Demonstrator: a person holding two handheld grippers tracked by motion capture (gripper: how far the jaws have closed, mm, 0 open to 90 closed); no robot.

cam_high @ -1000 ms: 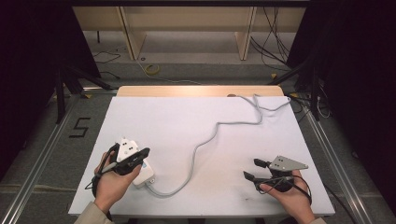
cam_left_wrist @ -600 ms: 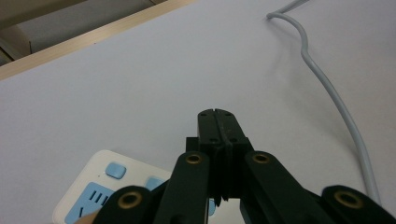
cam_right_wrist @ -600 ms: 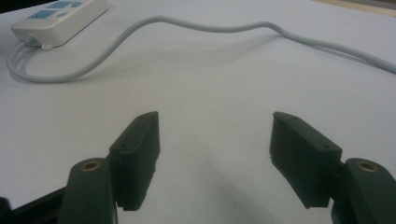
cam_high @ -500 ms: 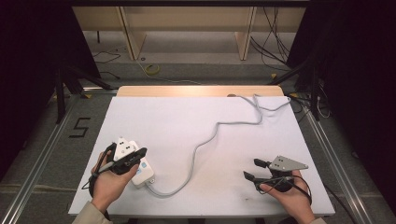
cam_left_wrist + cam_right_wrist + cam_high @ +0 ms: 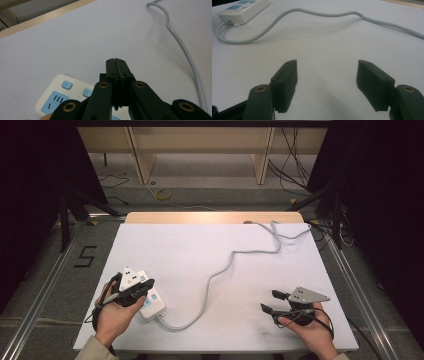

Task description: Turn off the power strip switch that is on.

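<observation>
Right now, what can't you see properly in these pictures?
- Power strip: left gripper view, its near end sits behind the shut left hand-held gripper and the bottom edge cuts it off.
- Cord: high view, its far end drops past the table edge.
- Socket markings: high view, too small.

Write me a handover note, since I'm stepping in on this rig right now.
Left gripper: jaws shut, nothing between them, poised above the white power strip at the table's near left.
Right gripper: open, empty, over bare table at the near right.
The strip's grey cable snakes to the far right edge.
Done: nothing visibly plugged in or moved.
Left: probably pressing one of the strip's blue switches; check first.
</observation>
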